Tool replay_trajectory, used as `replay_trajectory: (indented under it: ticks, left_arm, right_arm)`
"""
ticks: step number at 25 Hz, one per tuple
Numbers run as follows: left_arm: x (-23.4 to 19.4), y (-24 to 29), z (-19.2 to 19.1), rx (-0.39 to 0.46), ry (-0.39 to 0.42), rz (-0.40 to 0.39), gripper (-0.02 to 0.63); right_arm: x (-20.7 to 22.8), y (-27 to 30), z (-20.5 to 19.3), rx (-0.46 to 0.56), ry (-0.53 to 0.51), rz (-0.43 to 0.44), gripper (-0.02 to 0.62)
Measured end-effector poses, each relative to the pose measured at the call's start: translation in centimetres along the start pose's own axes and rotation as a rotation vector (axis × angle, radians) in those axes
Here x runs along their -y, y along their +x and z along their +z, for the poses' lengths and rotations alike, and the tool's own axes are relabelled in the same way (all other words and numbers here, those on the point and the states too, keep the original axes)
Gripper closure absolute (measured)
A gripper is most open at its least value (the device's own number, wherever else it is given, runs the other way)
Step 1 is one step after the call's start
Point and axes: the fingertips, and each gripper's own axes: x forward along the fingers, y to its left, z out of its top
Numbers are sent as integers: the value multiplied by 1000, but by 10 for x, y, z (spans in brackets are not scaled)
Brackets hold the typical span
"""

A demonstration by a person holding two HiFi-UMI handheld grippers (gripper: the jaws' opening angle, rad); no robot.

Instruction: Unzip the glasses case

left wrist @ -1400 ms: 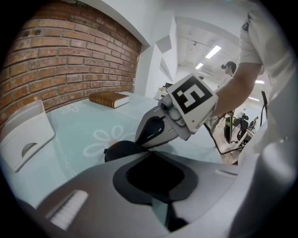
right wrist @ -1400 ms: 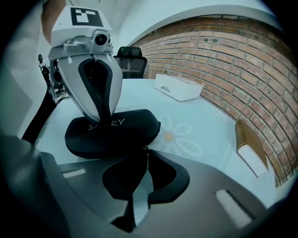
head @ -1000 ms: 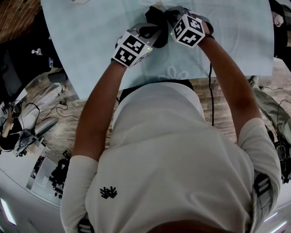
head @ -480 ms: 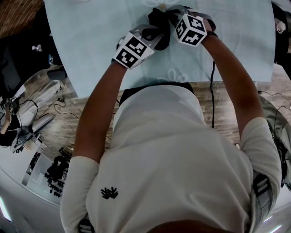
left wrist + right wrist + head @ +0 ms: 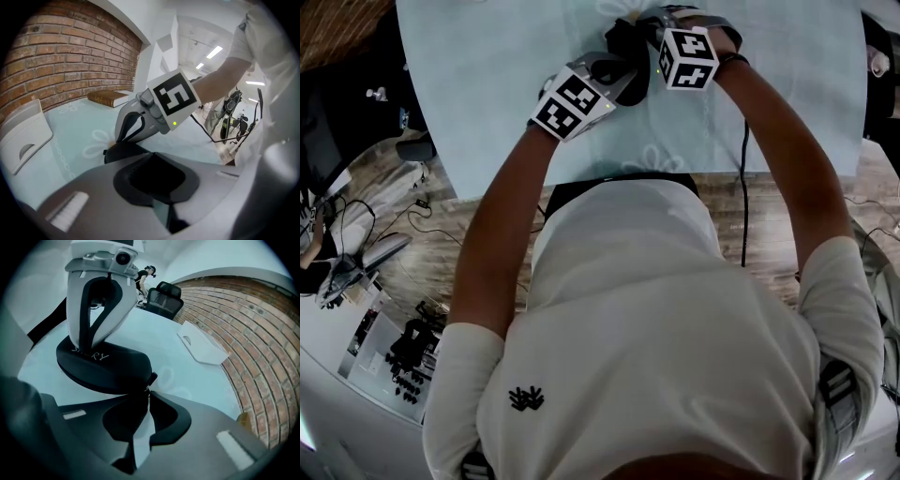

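The worktop (image 5: 487, 94), under a pale blue flower-print cloth, carries the black glasses case (image 5: 103, 364) at its far side, between the two grippers. The case looks closed all round its seam, so the unzipping seems only to be starting. The left gripper (image 5: 80, 346) bears on the case's top end with its jaws drawn together to a point, steadying it. The right gripper (image 5: 146, 392) has its jaws pressed close on the zip pull (image 5: 152, 379) at the near end. Next, the pull likely needs drawing along the curved seam while the left holds firm. Against a second ago, the right gripper's marker cube has turned slightly and the left has barely shifted.
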Motion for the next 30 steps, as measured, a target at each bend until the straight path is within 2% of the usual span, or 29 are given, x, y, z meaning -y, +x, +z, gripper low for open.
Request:
replay_trajectory:
  ticks: [5, 11, 15, 19, 24, 26, 30]
  left_arm:
    - [0, 2, -2, -9, 3, 10, 551]
    - [7, 0, 9, 2, -7, 29, 551]
    - [2, -2, 0, 0, 2, 61, 551]
    - [-2, -6, -1, 22, 24, 86, 548]
    - [-2, -29, 12, 99, 14, 125, 548]
    - [1, -44, 16, 142, 3, 147, 548]
    - [11, -82, 19, 246, -34, 168, 551]
  right_arm:
    - [0, 1, 4, 4, -72, 22, 575]
    - [1, -8, -7, 6, 5, -19, 569]
    - [-1, -13, -14, -1, 79, -59, 569]
    - [-8, -28, -31, -35, 190, -111, 565]
    - [-36, -62, -43, -29, 408, -172, 569]
    - [-54, -77, -38, -3, 515, -200, 595]
    - [-93, -107, -10, 60, 671, -249, 595]
